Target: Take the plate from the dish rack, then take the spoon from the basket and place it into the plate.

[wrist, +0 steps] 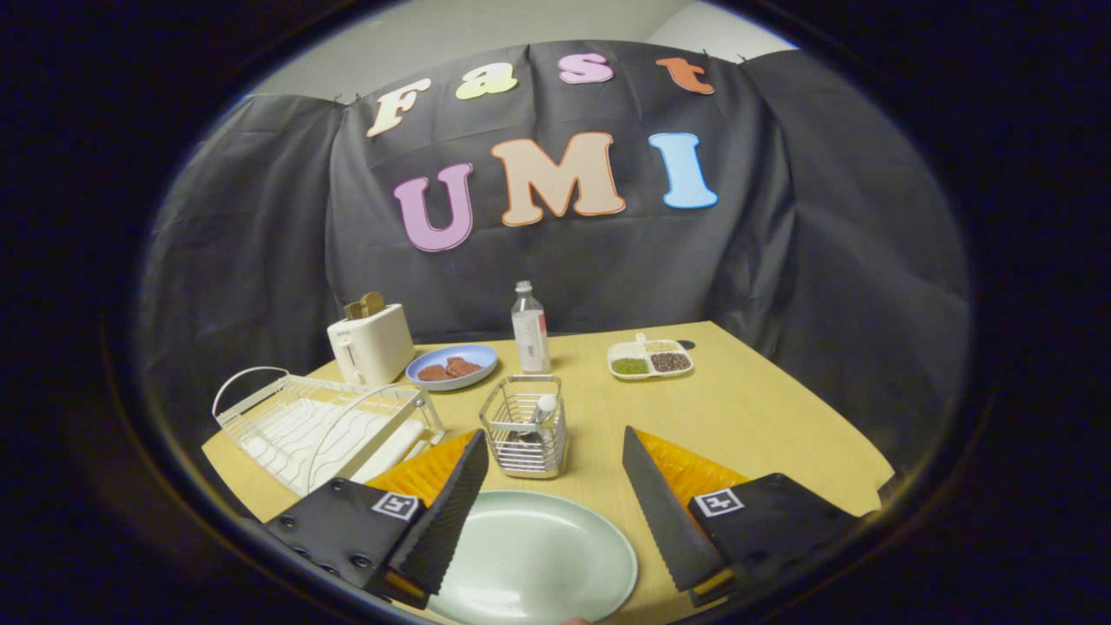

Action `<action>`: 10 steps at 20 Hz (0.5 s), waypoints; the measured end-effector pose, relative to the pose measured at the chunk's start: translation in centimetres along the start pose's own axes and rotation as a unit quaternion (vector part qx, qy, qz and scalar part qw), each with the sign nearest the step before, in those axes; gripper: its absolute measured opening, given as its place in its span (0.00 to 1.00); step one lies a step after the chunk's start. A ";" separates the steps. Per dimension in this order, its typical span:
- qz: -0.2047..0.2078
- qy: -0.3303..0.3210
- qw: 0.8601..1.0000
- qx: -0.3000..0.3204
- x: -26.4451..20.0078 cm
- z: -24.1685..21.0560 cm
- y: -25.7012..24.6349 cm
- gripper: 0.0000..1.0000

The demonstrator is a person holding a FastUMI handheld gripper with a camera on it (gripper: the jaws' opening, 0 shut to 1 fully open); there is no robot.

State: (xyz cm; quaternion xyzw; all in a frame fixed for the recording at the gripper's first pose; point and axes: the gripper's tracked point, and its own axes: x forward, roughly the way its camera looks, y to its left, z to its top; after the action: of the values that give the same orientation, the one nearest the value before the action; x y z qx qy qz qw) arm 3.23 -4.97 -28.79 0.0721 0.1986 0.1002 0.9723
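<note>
Your gripper [548, 447] hangs above the near part of the wooden tabletop [746, 417] with its two fingers spread wide and nothing held between them. The pale green oval plate [538, 560] lies flat on the tabletop directly below and between the fingers, empty. Just ahead of the fingers, slightly toward the left one, stands the square wire basket [523, 425]; the spoon [540, 412] sits inside it, its light handle leaning up toward the basket's far right corner. The white wire dish rack [317, 421] sits to the left of the basket, beyond the left finger, with no dish in it.

Beyond the basket you have a clear plastic bottle [529, 328] standing upright. Left of the bottle, a round blue plate [452, 366] carries two reddish-brown pieces, and a white toaster [371, 343] with toast in its slot stands beside that. Right of the bottle, a white divided tray [650, 358] holds green and dark brown grains in separate compartments.
</note>
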 end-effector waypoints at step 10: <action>0.016 -0.003 0.999 0.040 4.8 0.4 1.0 0.98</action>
State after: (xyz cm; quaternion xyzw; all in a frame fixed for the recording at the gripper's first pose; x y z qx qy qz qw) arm 7.57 -2.93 -30.09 0.1142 0.1985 0.1076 0.9675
